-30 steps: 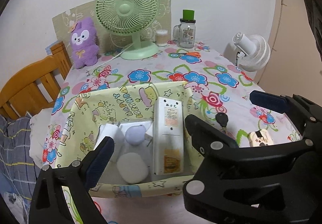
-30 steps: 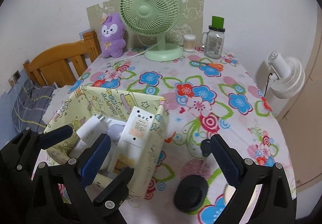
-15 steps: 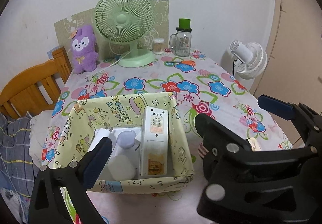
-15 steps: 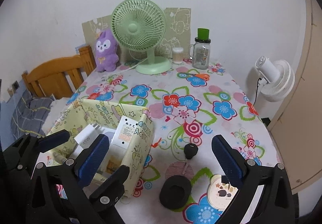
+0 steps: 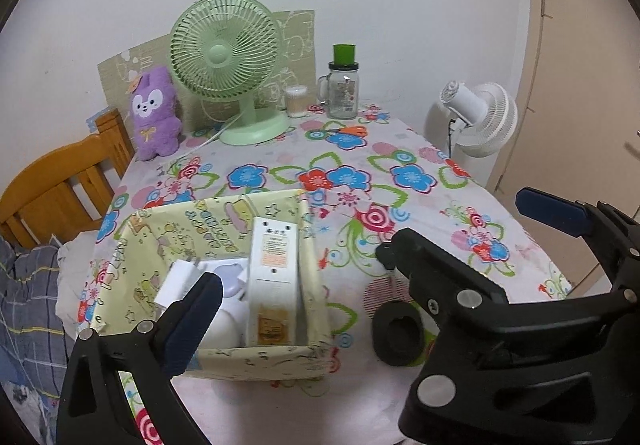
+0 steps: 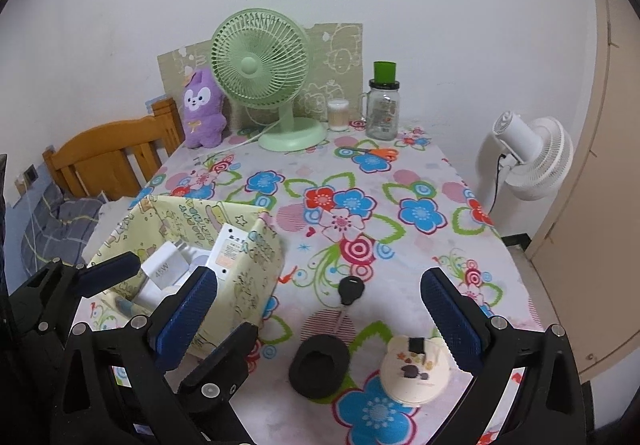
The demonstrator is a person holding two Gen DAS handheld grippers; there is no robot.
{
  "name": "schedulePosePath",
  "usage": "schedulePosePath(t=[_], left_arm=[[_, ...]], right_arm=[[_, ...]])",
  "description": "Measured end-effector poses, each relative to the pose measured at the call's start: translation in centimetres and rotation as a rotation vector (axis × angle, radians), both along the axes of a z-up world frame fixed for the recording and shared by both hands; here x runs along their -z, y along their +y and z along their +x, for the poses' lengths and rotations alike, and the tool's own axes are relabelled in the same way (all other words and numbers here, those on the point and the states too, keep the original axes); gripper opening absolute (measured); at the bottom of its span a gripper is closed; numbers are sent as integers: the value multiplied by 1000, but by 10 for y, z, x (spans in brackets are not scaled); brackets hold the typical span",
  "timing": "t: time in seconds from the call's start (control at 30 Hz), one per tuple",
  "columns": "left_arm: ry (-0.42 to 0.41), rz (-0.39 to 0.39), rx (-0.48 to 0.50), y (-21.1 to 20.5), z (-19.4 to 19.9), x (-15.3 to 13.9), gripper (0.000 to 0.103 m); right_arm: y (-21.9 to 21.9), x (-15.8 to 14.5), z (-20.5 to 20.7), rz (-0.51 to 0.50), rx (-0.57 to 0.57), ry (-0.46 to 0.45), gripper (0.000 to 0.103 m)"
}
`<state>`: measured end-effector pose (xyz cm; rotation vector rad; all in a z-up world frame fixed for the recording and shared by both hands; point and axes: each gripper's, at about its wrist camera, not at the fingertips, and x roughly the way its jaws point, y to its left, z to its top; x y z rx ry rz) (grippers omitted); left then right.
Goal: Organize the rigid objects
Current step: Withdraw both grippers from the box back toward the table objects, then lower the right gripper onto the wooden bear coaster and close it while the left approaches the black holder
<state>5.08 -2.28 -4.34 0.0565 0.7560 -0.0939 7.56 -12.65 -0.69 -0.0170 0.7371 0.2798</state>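
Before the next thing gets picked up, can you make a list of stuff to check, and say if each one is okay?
1. Right tool open and empty: ok.
2. Left tool open and empty: ok.
3. Loose things within view of the right tool: black key, black round pad, cream bear-shaped case: ok.
4. Room left in the yellow fabric box: cannot tell; the white remote and white charger already fill much of it.
5. Box standing upright: ok.
6. Key free of other objects: ok.
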Motion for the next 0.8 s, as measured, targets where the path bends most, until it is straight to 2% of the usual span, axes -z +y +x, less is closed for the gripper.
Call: schedulePosePath(t=[0.3, 0.67, 0.8], left_arm=[[12, -23, 12, -20, -2, 1, 103], [-22, -15, 71, -45, -8, 4, 103], [-26, -24, 60, -52, -8, 8, 103]], right_arm=[[-22, -1, -7, -17, 33, -2, 103], [-49, 5, -11, -12, 67, 5, 103], [-56, 9, -12, -18, 79, 2, 103]])
